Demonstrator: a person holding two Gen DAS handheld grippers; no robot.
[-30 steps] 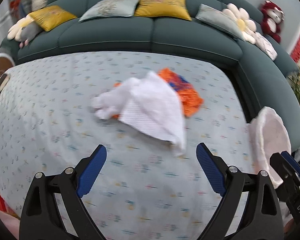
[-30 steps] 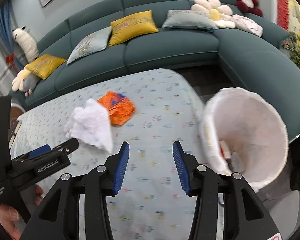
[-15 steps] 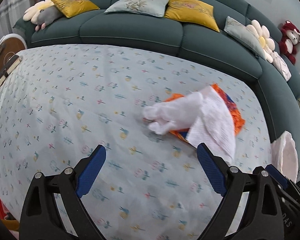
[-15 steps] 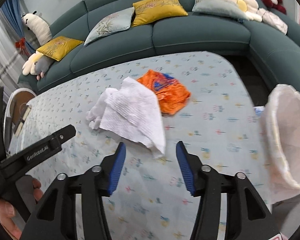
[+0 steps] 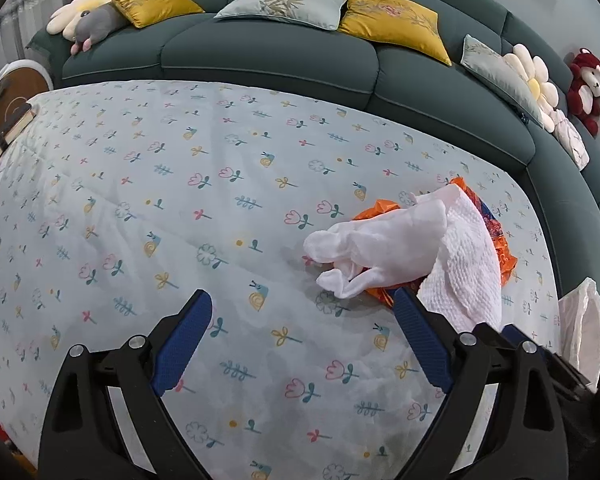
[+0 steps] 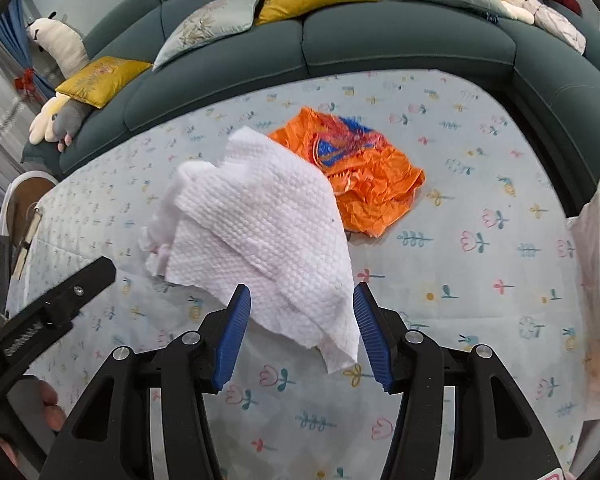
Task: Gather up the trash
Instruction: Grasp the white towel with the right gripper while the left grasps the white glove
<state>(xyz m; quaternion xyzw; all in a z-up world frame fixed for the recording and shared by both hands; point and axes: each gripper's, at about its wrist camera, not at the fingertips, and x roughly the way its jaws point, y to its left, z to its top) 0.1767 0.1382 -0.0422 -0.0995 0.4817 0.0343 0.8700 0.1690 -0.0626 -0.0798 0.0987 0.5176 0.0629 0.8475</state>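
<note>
Crumpled white paper towel point(image 6: 260, 236) at centre of the right wrist view, larger and nearer than half a second ago, lying on the floral surface point(image 6: 480, 208) and overlapping the orange wrapper point(image 6: 364, 176) behind it. Right claw point(image 6: 302, 336) spread, now flanking the towel's near corner. Left claw point(image 5: 300, 340) spread wide, swung further left, towel point(image 5: 400, 256) at right. White bin bag point(image 6: 596, 288) at right edge.

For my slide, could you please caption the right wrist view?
Open right hand-held gripper straddles the white paper towel beside an orange wrapper.
</note>
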